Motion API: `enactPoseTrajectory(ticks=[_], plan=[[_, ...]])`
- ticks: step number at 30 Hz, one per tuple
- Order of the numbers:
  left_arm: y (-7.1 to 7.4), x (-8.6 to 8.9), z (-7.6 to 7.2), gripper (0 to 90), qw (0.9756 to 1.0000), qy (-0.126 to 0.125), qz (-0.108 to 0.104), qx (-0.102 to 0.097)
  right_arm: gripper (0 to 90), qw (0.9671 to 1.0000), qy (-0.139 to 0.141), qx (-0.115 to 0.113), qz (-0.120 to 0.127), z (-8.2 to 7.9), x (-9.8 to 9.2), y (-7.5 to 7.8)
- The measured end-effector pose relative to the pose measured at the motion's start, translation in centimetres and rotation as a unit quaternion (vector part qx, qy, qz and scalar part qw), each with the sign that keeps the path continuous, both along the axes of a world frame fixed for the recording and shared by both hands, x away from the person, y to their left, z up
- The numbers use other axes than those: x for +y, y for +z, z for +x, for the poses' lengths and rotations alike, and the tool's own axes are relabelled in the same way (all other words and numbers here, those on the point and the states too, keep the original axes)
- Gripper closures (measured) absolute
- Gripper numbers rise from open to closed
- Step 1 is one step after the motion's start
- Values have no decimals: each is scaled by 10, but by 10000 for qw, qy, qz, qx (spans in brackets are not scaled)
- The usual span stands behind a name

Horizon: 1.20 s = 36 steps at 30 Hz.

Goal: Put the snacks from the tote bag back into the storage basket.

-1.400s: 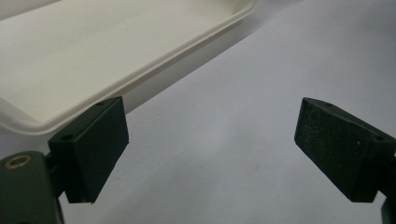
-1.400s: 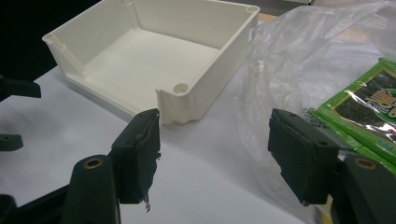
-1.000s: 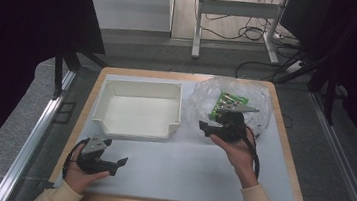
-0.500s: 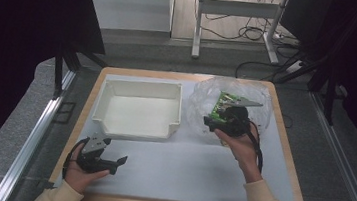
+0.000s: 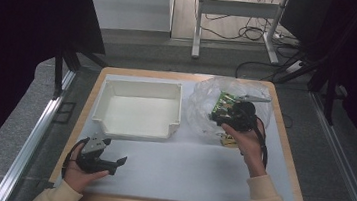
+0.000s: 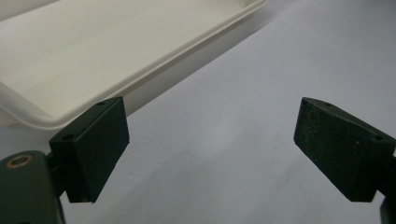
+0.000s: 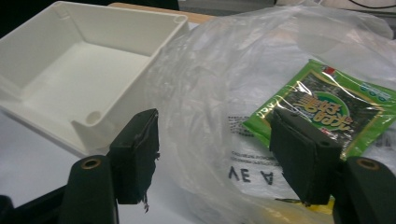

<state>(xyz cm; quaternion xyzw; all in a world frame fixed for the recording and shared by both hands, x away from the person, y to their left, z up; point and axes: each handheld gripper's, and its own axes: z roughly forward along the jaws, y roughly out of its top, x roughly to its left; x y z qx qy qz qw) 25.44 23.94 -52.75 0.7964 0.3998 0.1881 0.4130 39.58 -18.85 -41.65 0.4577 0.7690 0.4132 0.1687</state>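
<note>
The white tray [image 5: 138, 107] is sitting empty on the table [image 5: 184, 174], so nothing is packed yet. Beside it, the clear plastic bag [image 7: 219, 79] is holding the green snack packet [image 7: 327, 105]. The right gripper [image 7: 212, 163] is reaching at the bag with jaws spread, gripping nothing. The left gripper [image 6: 212, 144] is waiting near the tray, jaws apart.

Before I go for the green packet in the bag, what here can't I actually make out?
- Right gripper view: the green packet has its lower corner hidden behind a finger.
- Right gripper view: the clear bag creases and glares, so anything else inside is unclear.
- High view: the right gripper covers the bag's middle; the packet's print is too small to read.
- Left gripper view: the white tray is cut off by the frame's edges.
</note>
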Motion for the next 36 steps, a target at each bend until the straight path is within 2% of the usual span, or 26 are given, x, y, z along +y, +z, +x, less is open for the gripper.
enactPoseTrajectory(ticks=[8, 15, 17, 24, 31, 33, 36], plan=[[1, 1, -2, 102, 9999, -101, -54, -7, 329, 9997, -209, 8, -156, 16, -4, -5], [1, 2, -1, 102, 9999, -113, -73, 31, 320, 9996, -244, 105, -124, 31, -7, -9], [1, 2, -1, 102, 9999, -109, -60, 41, 318, 9994, -313, 163, -67, 40, -12, -13], [1, 1, -1, 102, 9999, -83, -34, 71, 316, 9984, -512, 232, -65, 51, -23, -17], [1, 2, -1, 102, 9999, -46, -53, 83, 312, 9966, -693, 426, -98, 58, -37, -23], [1, 3, -1, 102, 9999, -33, -63, 102, 309, 9961, -744, 440, -159, 62, -39, -25], [1, 2, -1, 102, 9999, -66, -54, 102, 293, 9949, -790, 586, -211, 71, -42, -29]])
